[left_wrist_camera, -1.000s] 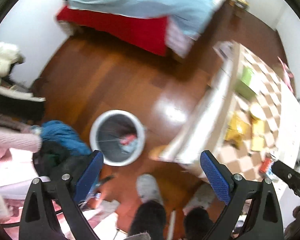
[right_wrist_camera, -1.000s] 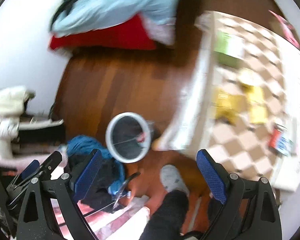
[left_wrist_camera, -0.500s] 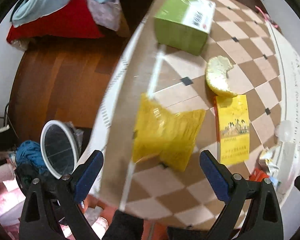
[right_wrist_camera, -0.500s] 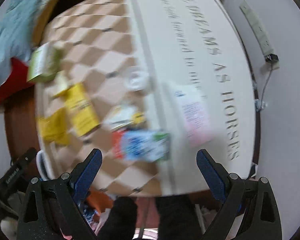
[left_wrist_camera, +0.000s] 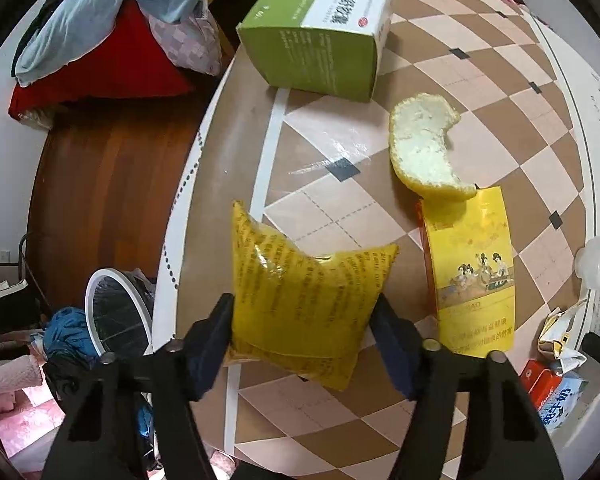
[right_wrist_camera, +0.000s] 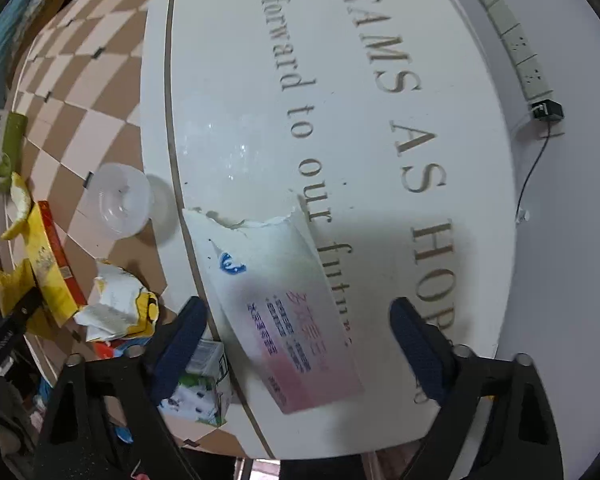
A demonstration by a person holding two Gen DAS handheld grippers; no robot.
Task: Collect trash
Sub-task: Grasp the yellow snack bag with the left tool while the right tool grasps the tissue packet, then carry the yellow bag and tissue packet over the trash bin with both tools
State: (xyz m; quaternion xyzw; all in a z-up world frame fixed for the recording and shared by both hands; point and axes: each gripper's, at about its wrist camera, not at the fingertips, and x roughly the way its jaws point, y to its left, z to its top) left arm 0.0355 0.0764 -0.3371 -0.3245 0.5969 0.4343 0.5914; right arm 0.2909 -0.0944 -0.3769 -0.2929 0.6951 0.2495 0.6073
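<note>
In the left wrist view my left gripper (left_wrist_camera: 303,328) has its blue pads against both sides of a yellow plastic packet (left_wrist_camera: 300,296) lying on the checkered table (left_wrist_camera: 340,420). In the right wrist view my right gripper (right_wrist_camera: 298,340) is open, its fingers either side of a torn white and pink wrapper (right_wrist_camera: 276,308) on the table's white half (right_wrist_camera: 360,100). A white-rimmed trash bin (left_wrist_camera: 114,316) stands on the floor left of the table.
On the table lie a green and white box (left_wrist_camera: 320,32), an orange peel (left_wrist_camera: 424,148), a yellow cigarette pack (left_wrist_camera: 472,276), a clear plastic cup (right_wrist_camera: 120,204), a crumpled wrapper (right_wrist_camera: 120,304) and a small carton (right_wrist_camera: 200,392). A power strip (right_wrist_camera: 512,40) is on the wall.
Both grippers swung from the floor and bin up to the table. The left closed in on the yellow packet; the right came down over the white and pink wrapper.
</note>
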